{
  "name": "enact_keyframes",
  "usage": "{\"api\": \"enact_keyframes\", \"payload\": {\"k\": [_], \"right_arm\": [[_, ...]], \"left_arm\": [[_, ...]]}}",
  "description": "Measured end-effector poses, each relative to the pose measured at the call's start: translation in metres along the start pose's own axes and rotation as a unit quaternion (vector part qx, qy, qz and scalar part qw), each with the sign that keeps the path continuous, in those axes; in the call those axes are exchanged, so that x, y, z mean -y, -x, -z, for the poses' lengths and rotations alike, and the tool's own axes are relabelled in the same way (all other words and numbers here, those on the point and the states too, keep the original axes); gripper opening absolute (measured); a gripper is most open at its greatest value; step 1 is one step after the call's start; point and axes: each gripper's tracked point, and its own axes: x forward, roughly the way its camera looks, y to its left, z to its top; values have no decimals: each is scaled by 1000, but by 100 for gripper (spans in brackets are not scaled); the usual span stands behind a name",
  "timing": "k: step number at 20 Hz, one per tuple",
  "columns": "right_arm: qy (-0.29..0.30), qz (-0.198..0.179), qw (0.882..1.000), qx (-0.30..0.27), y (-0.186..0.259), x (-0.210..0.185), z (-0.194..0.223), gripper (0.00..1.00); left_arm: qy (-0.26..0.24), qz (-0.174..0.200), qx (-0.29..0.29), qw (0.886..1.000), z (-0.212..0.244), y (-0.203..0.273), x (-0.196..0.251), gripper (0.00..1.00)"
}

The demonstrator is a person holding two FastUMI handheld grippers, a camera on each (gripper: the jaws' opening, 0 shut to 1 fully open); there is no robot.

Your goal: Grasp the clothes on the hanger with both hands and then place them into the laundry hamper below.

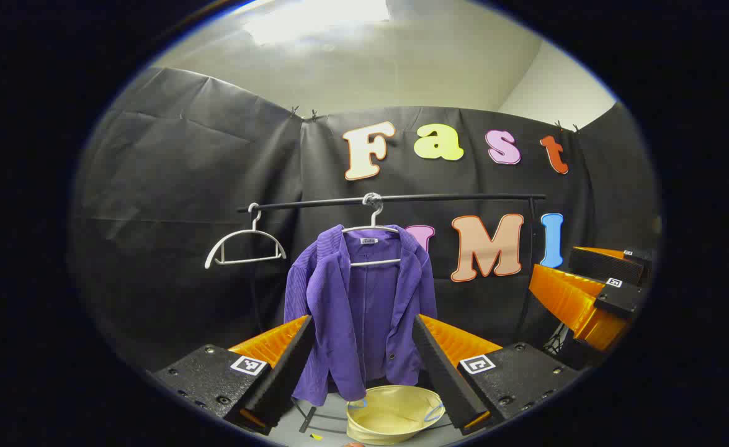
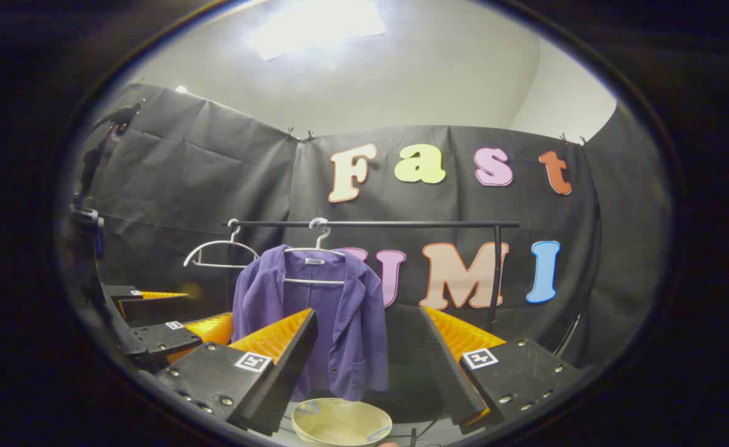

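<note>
A purple jacket (image 1: pixel 358 304) hangs open on a white hanger (image 1: pixel 373 239) from a black rail (image 1: pixel 401 198), straight ahead in the left gripper view. Under it stands a pale yellow laundry hamper (image 1: pixel 392 413). My left gripper (image 1: pixel 364 326) is open, short of the jacket, its fingers framing it. The right gripper (image 1: pixel 594 279) appears farther off at the right edge of that view. In the right gripper view the jacket (image 2: pixel 314 316) hangs left of centre above the hamper (image 2: pixel 341 422). My right gripper (image 2: pixel 367 316) is open and holds nothing; the left gripper (image 2: pixel 153 316) shows at the left.
A second white hanger (image 1: pixel 244 245) hangs bare on the rail, left of the jacket. The rail's black upright post (image 2: pixel 496 273) stands to the right. Black cloth walls close the booth behind and on both sides.
</note>
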Motion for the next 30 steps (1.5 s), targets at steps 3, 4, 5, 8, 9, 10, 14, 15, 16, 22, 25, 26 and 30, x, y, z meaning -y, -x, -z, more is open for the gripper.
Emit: {"api": "enact_keyframes", "payload": {"k": [3,4,5,8,9,10,14,15,16,22,25,26,30], "right_arm": [[6,0,1000,2,-5,0,0,96],[8,0,1000,3,-8,1,-1,96],[9,0,1000,2,-8,0,0,96],[9,0,1000,3,-10,-2,1,96],[9,0,1000,2,-11,-2,2,96],[8,1,1000,2,-12,-2,2,96],[7,6,1000,-1,-14,-2,4,99],[8,7,1000,0,-14,-2,4,99],[8,9,1000,0,-15,-2,4,96],[6,24,1000,-1,-23,-7,12,96],[14,29,999,-5,-37,-8,18,96],[15,28,999,-7,-43,-9,21,96],[9,15,1000,-10,-79,-9,32,96]], "left_arm": [[-1,0,-1,1000,1,-4,0,96],[-1,0,-2,1000,2,-4,1,97],[-2,0,-3,1000,1,-5,2,97],[-3,1,-5,1000,2,-7,2,97],[-4,0,-4,1000,2,-8,2,97],[-4,-1,-3,1000,1,-9,2,97],[-9,-2,-3,1000,0,-12,0,97],[-10,-2,-4,1000,0,-13,-2,96],[-12,-1,-5,1000,1,-15,-3,96],[-31,3,1,1000,3,-41,-16,96],[-39,-2,3,999,3,-63,-23,97],[-40,-7,6,999,3,-72,-27,97],[-38,-34,10,999,4,-116,-34,96]]}}
